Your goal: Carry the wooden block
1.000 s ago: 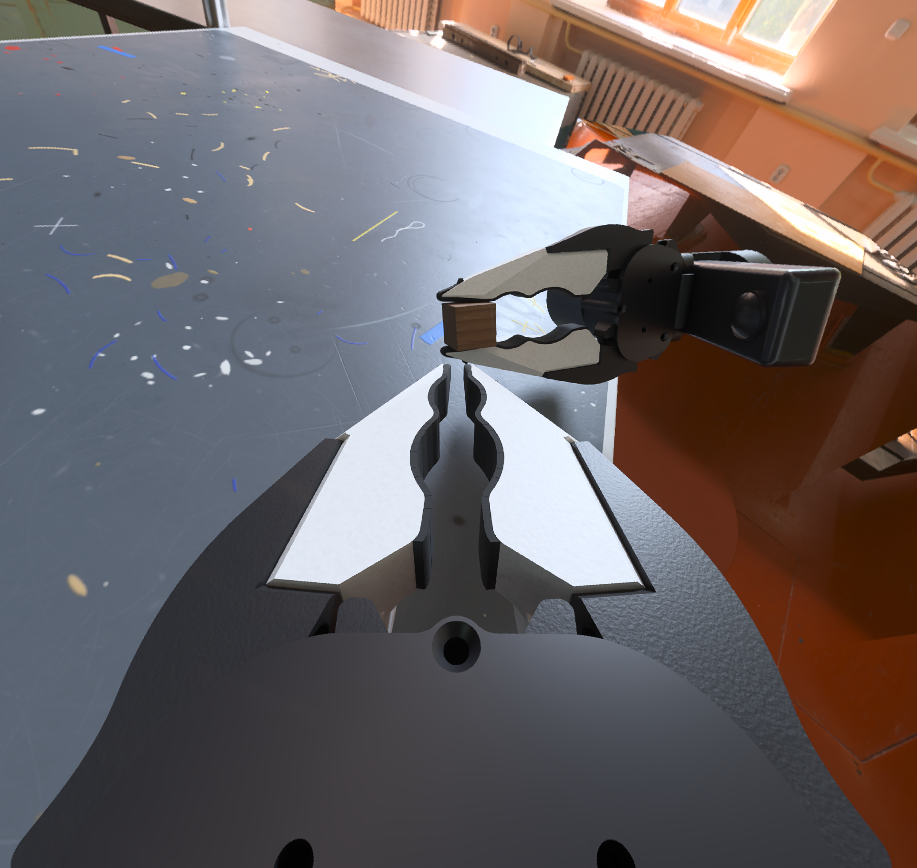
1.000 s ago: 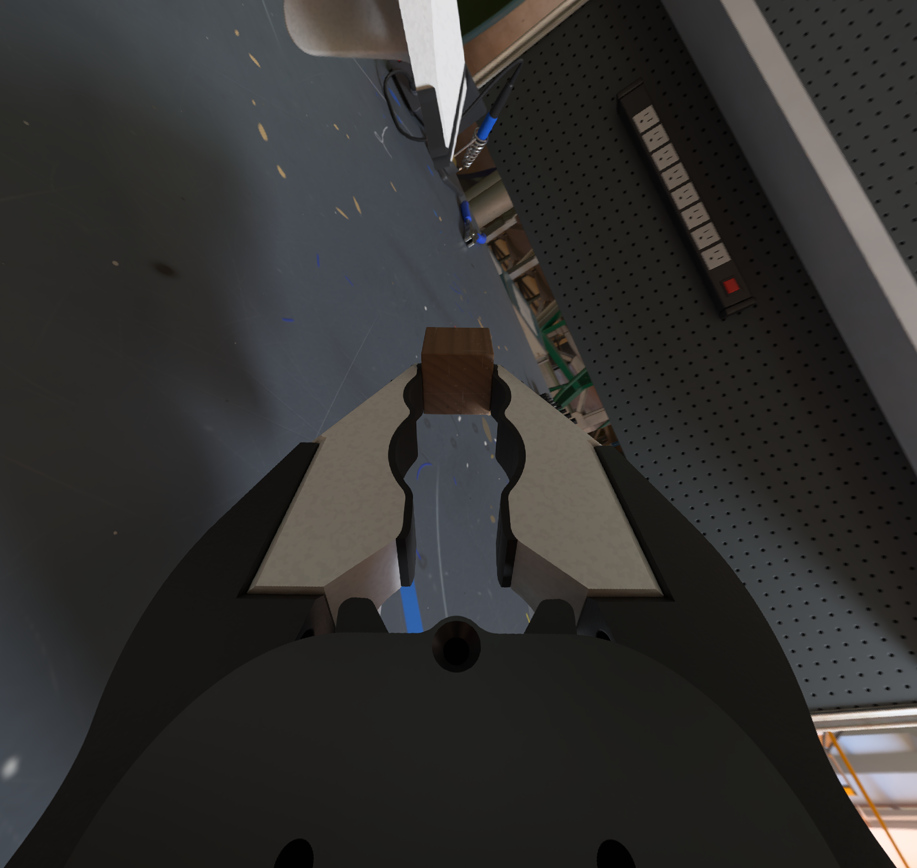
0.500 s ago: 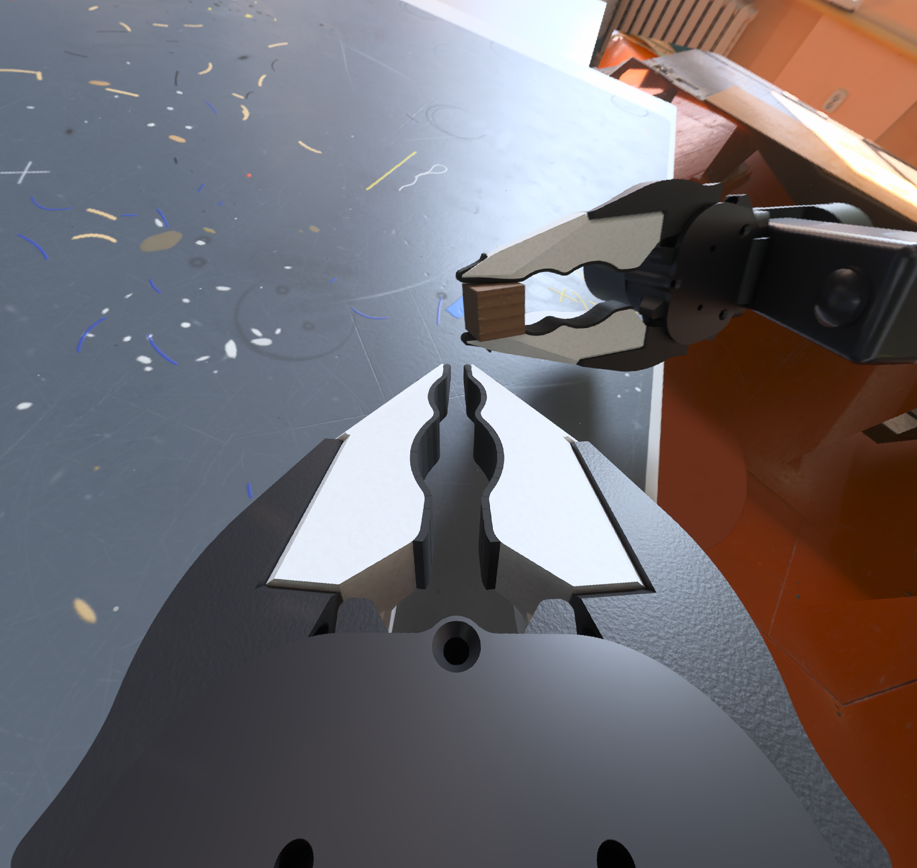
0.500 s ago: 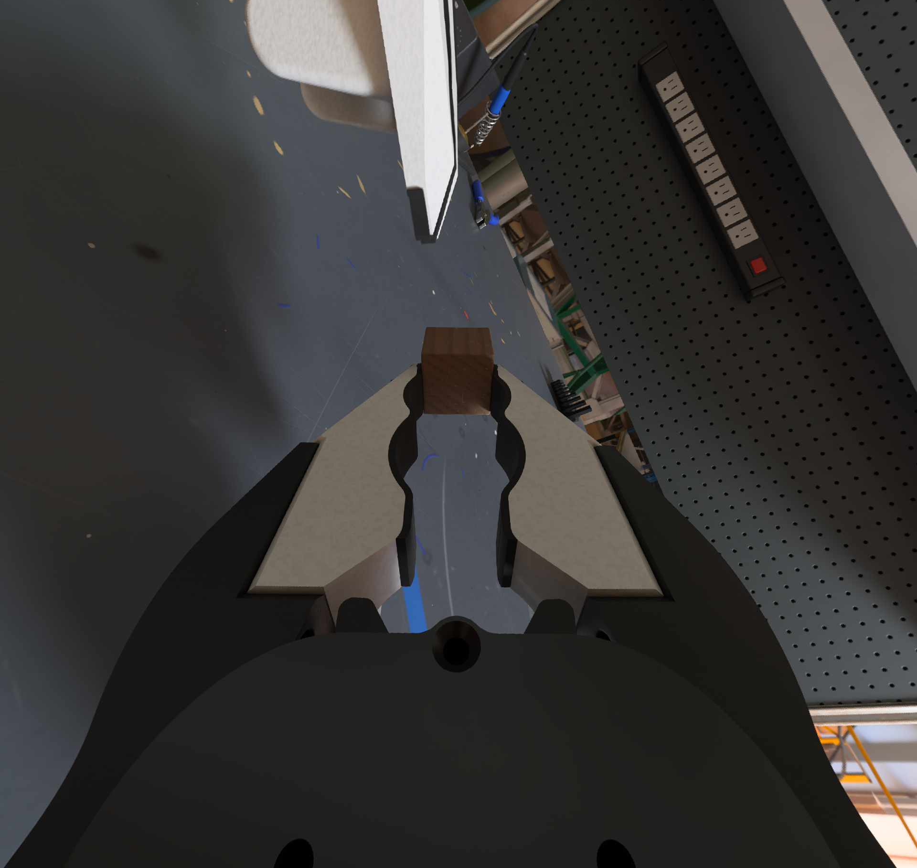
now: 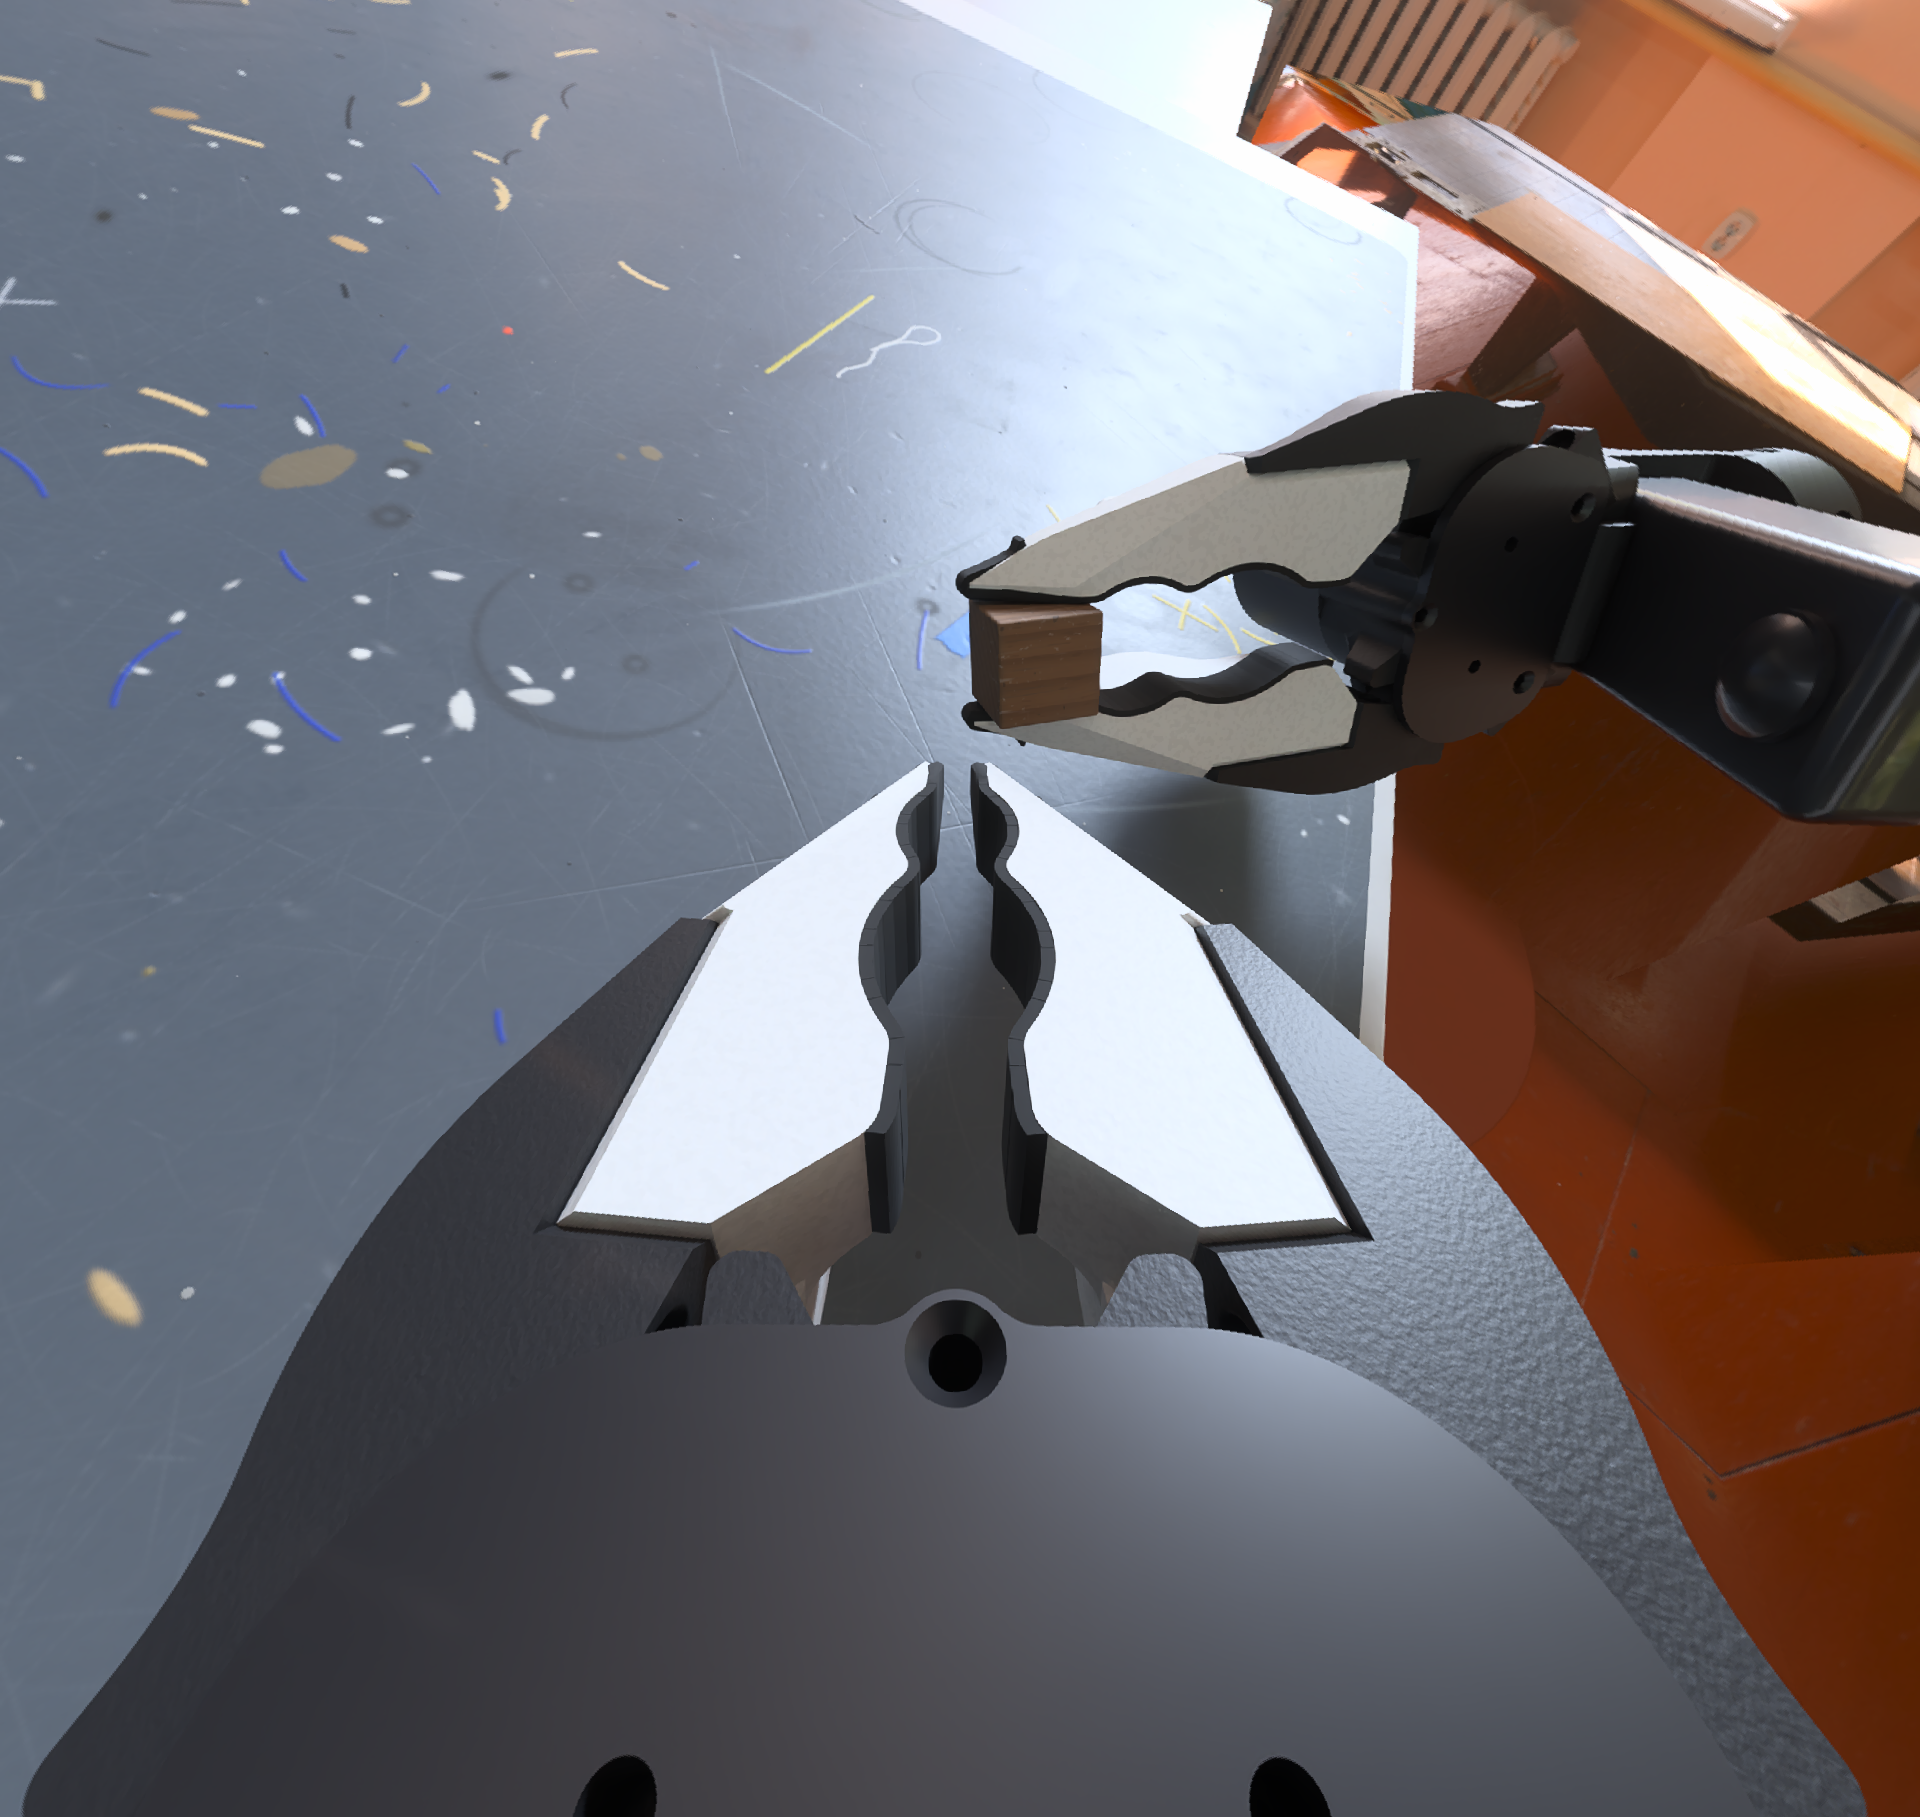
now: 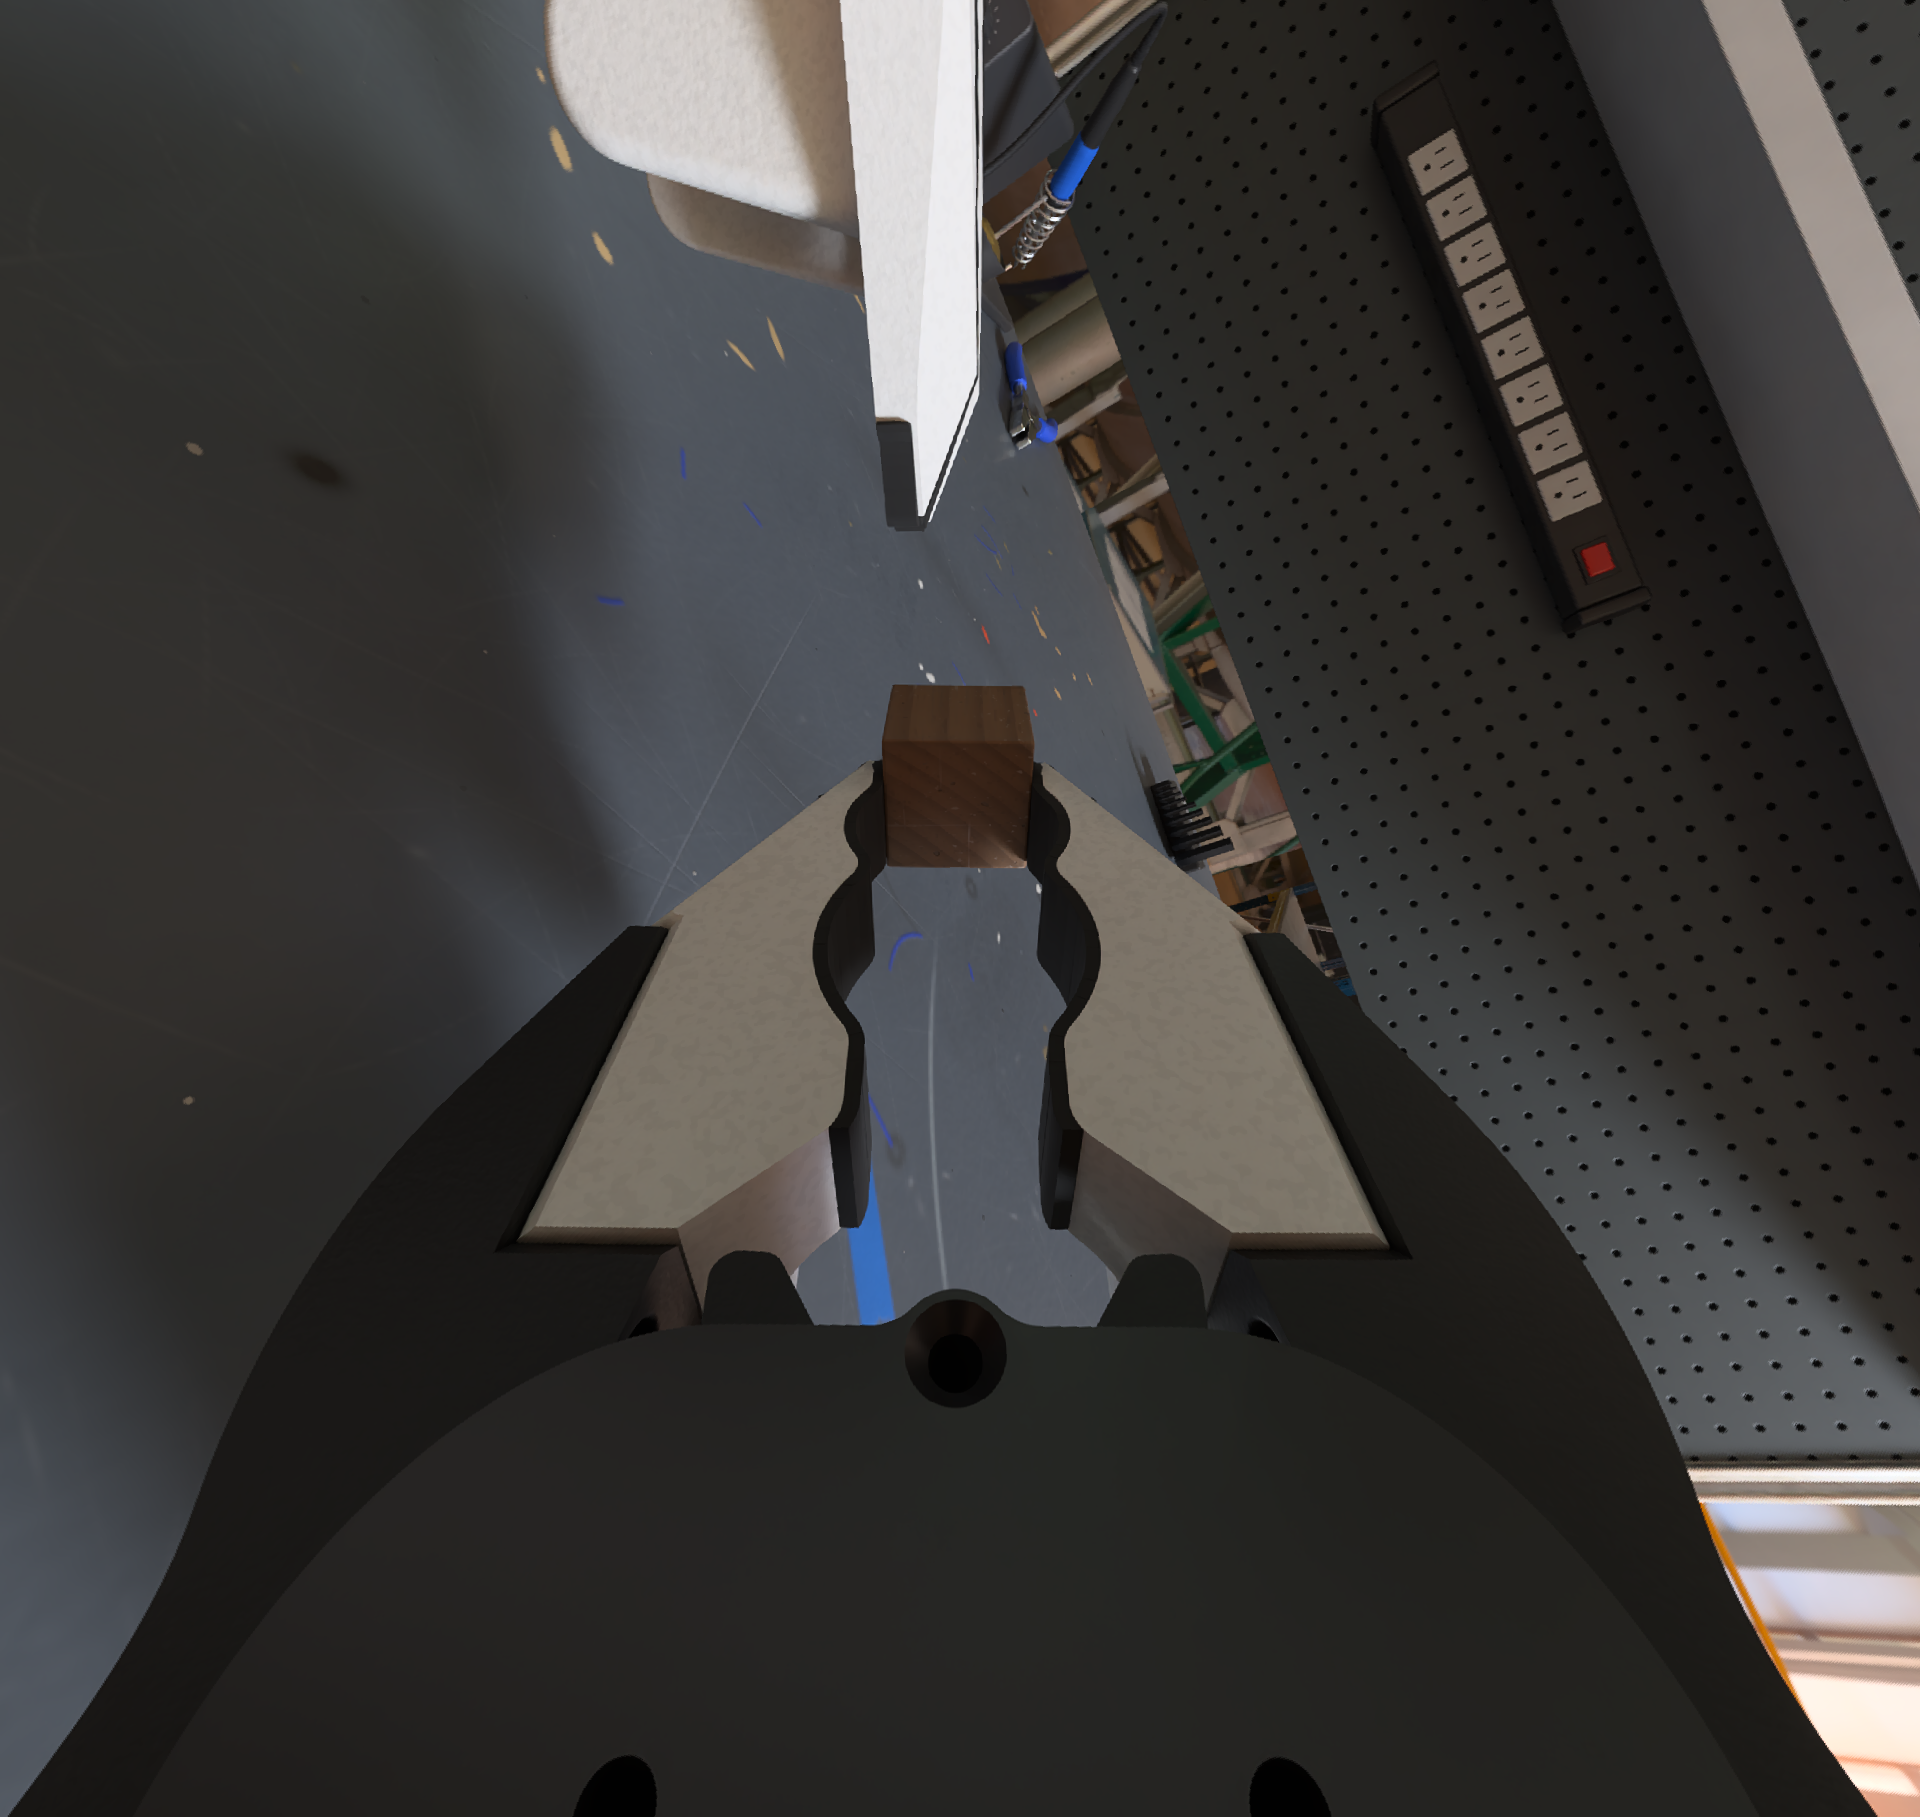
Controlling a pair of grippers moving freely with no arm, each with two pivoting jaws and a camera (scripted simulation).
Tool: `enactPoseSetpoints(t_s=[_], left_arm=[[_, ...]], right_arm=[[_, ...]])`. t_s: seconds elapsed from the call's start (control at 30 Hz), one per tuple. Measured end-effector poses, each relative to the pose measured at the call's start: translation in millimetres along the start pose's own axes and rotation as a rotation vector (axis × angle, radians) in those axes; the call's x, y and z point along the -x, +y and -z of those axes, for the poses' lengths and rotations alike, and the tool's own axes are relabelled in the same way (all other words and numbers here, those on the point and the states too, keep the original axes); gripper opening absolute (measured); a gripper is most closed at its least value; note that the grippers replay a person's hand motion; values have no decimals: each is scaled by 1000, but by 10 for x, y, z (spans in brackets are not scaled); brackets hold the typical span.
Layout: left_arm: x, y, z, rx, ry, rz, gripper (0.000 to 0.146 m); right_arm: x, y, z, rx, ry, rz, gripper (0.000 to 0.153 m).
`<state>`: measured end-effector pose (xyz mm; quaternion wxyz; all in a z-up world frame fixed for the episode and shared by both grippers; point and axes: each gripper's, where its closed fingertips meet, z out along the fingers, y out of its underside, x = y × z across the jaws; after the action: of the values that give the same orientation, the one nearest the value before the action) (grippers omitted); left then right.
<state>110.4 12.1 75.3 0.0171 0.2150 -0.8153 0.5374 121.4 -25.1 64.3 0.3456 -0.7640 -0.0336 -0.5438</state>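
A small brown wooden block (image 6: 958, 780) sits clamped between the tips of my right gripper (image 6: 958, 788), held above the dark grey table. In the left wrist view the block (image 5: 1037, 664) and the right gripper (image 5: 992, 655) show to the right, near the table's right edge. My left gripper (image 5: 956, 778) is shut and empty, its tips just below and left of the block. The left gripper's white fingers (image 6: 920, 240) also show at the top of the right wrist view, beyond the block.
The grey table (image 5: 436, 811) is speckled with paint marks; its white right edge (image 5: 1380, 894) drops to an orange floor (image 5: 1621, 1196). A dark pegboard wall (image 6: 1507, 832) with a power strip (image 6: 1507, 333) stands to the right in the right wrist view.
The right gripper with the block looms larger and sits farther right in the left wrist view. The left gripper's fingers have come further down into the right wrist view. Both grips are unchanged.
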Motion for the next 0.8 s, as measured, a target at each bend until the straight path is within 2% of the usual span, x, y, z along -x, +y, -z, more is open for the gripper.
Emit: enactPoseSetpoints(t_s=[0.43,0.67,0.8], left_arm=[[-40,72,-33,5,112,110,5],[-20,113,-107,-22,25,95,5],[-15,138,-121,-24,25,94,5]], right_arm=[[53,-13,13,5,-13,28,26],[86,47,-13,49,-26,34,26],[110,60,-20,61,-39,37,26]])
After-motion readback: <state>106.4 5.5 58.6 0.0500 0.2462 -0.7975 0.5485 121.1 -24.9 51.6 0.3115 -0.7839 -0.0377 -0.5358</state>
